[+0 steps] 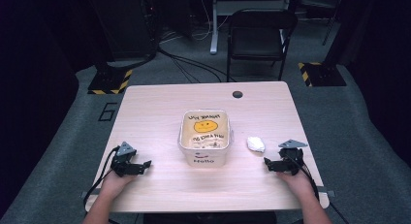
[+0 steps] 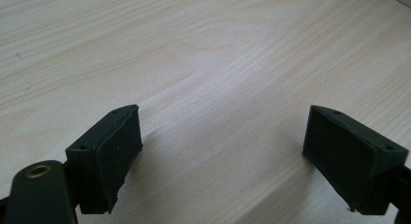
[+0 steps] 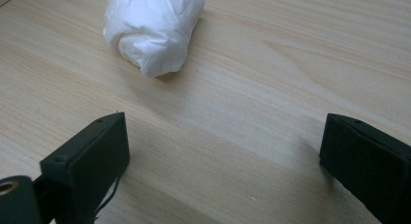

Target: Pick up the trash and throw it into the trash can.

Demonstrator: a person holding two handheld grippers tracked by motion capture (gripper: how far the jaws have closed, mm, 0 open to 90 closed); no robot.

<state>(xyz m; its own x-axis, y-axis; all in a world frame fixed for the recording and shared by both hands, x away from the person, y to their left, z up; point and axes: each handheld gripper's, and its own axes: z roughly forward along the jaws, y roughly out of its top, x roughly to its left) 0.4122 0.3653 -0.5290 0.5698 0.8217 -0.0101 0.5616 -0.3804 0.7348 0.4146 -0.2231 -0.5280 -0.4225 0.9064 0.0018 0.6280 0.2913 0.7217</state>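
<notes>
The white wad (image 1: 256,144) lies near the table's (image 1: 160,100) right edge, long axis running toward the far-left corner; right gripper (image 1: 269,163) and left gripper (image 1: 145,163) gape empty.

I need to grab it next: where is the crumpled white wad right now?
In the high view the white wad lies on the table, right of the white tub and just ahead of the open right gripper, untouched.

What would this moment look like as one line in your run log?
left gripper: open, empty | right gripper: open, empty, near white wad | tub: mid-table, untouched | table: wood
</notes>
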